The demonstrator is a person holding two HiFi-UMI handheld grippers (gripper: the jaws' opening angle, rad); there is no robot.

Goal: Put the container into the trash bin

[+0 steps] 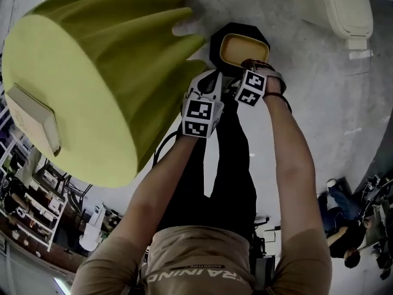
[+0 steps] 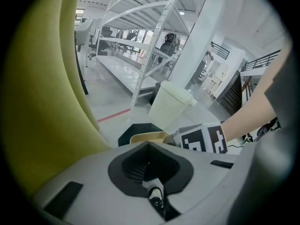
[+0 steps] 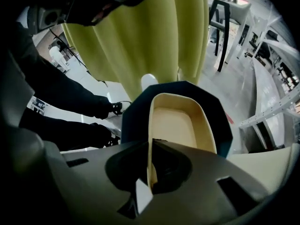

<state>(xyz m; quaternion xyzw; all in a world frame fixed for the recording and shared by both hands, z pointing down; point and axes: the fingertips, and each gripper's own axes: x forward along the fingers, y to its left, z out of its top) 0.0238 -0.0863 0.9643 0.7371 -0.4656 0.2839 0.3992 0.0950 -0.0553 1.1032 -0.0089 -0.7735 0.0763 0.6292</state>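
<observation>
A tan oblong container (image 1: 242,48) hangs over the mouth of a black trash bin (image 1: 216,45) that stands on the grey floor. My right gripper (image 1: 249,63) points steeply down and is shut on the container's near rim. In the right gripper view the thin rim runs between the jaws of the right gripper (image 3: 151,172), with the container (image 3: 176,123) over the bin (image 3: 136,111). My left gripper (image 1: 212,75) is just left of it, beside the bin. In the left gripper view the left gripper (image 2: 150,165) looks shut on nothing, and the container (image 2: 147,136) and bin (image 2: 136,129) show past it.
A big yellow-green draped form (image 1: 92,85) rises close on the left of the bin. A white lidded bin (image 1: 350,8) stands farther off on the floor. White shelving racks (image 2: 140,46) are behind. The person's dark trouser legs (image 3: 61,102) are near the bin.
</observation>
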